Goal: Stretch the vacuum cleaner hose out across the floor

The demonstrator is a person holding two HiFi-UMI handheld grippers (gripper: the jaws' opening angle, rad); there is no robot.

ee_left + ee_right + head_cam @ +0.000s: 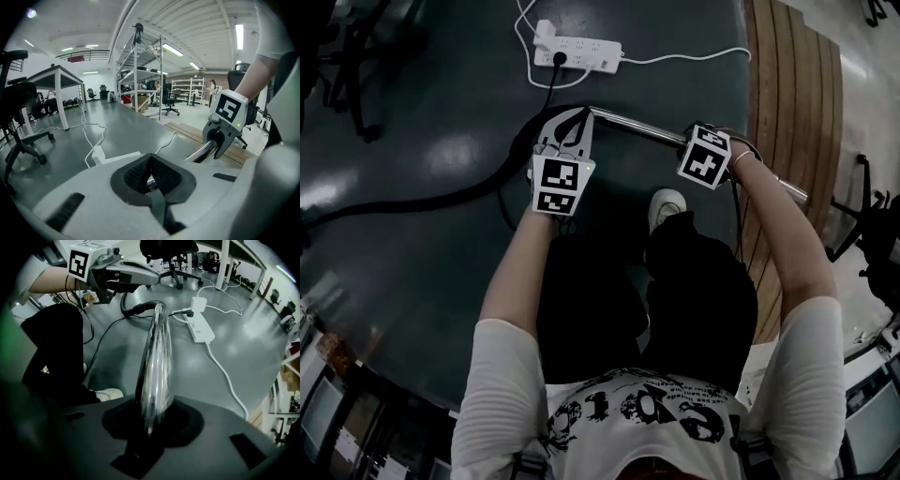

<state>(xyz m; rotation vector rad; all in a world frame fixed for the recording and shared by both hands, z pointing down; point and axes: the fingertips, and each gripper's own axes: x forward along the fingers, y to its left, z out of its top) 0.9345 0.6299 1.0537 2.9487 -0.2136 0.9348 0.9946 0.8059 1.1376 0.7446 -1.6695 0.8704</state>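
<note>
The vacuum's chrome tube [642, 128] runs slantwise above the dark floor in front of the person. At its left end it joins the black hose [441, 197], which curves away to the left along the floor. My left gripper [570, 127] sits at that joint with its pads met, and a bit of chrome shows just under them [151, 180]. I cannot tell whether they pinch anything. My right gripper [701, 141] is shut on the tube further right. In the right gripper view the tube [154, 352] rises from between the jaws toward the left gripper [126, 275].
A white power strip [578, 52] with white cable and a black plug lies on the floor just beyond the tube. A wooden floor strip [787, 75] runs along the right. Office chairs stand at far left [356, 56] and right [872, 234]. The person's white shoe [666, 206] is below the tube.
</note>
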